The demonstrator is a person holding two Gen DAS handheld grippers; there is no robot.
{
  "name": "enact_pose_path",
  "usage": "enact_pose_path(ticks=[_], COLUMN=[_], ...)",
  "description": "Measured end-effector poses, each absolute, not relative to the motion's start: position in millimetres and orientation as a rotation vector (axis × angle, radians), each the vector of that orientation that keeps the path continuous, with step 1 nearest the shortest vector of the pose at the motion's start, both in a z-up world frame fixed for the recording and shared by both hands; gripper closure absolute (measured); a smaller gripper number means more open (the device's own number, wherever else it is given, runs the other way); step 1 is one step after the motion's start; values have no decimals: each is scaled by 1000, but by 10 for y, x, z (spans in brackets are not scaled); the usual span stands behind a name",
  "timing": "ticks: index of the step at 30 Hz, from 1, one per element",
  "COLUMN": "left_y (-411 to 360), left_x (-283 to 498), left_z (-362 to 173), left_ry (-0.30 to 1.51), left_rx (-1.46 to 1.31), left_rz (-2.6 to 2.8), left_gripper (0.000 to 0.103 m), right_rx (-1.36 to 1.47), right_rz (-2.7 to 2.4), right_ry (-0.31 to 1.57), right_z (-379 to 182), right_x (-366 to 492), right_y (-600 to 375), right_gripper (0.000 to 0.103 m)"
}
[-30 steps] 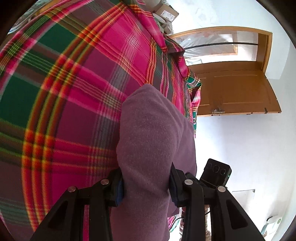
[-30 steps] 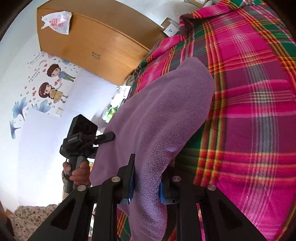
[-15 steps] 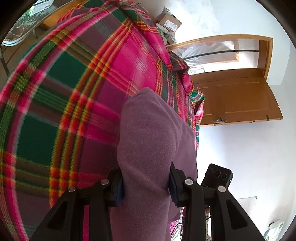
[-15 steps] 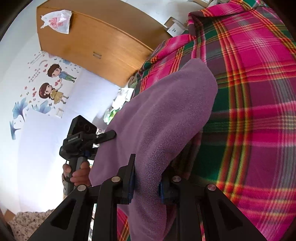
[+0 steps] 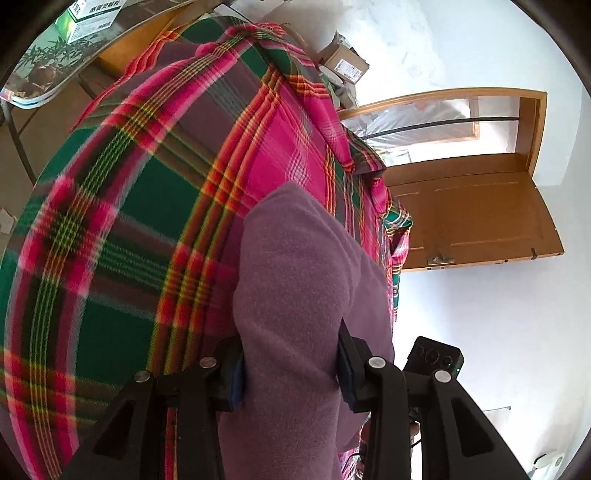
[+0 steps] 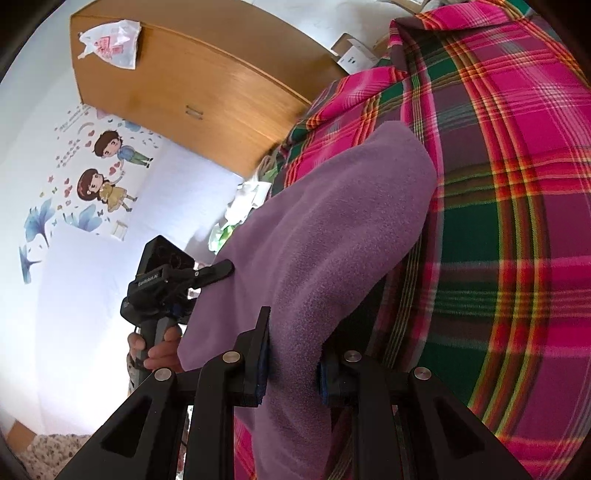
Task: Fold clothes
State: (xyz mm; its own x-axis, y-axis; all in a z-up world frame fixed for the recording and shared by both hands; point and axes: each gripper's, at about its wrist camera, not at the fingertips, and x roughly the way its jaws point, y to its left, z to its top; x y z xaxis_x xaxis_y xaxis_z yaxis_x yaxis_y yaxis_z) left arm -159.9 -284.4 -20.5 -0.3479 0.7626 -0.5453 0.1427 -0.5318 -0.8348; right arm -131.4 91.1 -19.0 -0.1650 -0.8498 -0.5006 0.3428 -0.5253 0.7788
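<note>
The left tool (image 5: 291, 363) is clamped on a fold of the purple fleece garment (image 5: 295, 288), its blue-padded fingers (image 5: 236, 373) pressing the cloth from both sides, and the right tool (image 6: 293, 363) grips another part of the same fleece (image 6: 332, 236) in the same way. The garment hangs between the two tools, held up over a pink, green and red plaid cloth (image 5: 129, 229) that fills most of both views. In the right wrist view the other handheld unit (image 6: 159, 284) shows to the left with a hand (image 6: 159, 350) around its grip; a white label on its black body reads something like "GenRobot AI", though the letters are small. The left wrist view shows the camera block of the opposite unit (image 5: 434, 360) at lower right. A green and white box (image 5: 92, 18) at the top left of that view carries printed characters too blurred to read, and a brown cardboard box (image 5: 345, 62) has a white sticker whose text cannot be made out. A white plastic bag (image 6: 110, 42) with red print lies on a wooden cabinet (image 6: 192, 85), and cartoon figure stickers (image 6: 107, 166) decorate the wall below. A wooden door (image 5: 476, 214) stands open in the left view. Compared with a second ago, both grips are unchanged, while the plaid cloth has slid across the left view so that more green squares and the far edge of the worktop (image 5: 33, 107) now show.
</note>
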Motion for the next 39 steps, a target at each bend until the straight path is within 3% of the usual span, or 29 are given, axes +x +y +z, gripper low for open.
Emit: enact_pose_path(ticks=[10,19,26,39], left_y=[-2915,-2922,-3006,-2986], left_x=[-1652,-1585,-1373,-904], left_z=[-347,-290,-209,-109], left_ry=[-1207,-1182,-1195,-1122], left_rx=[-1455,-1448,-1442,-1461], left_rz=[1895,1943,1990,2109], left_gripper=[61,61,61,61], right_rx=[1282,1286,1273,1091], right_rz=[-1844,-1950,-2045,-2338], right_ry=[-631,-532,-465,-66], right_z=[-307,-243,-118,154], right_x=[-1387,-1371,-1286,-568], right_y=[908,857,828,565], right_gripper=[81,67,67,67])
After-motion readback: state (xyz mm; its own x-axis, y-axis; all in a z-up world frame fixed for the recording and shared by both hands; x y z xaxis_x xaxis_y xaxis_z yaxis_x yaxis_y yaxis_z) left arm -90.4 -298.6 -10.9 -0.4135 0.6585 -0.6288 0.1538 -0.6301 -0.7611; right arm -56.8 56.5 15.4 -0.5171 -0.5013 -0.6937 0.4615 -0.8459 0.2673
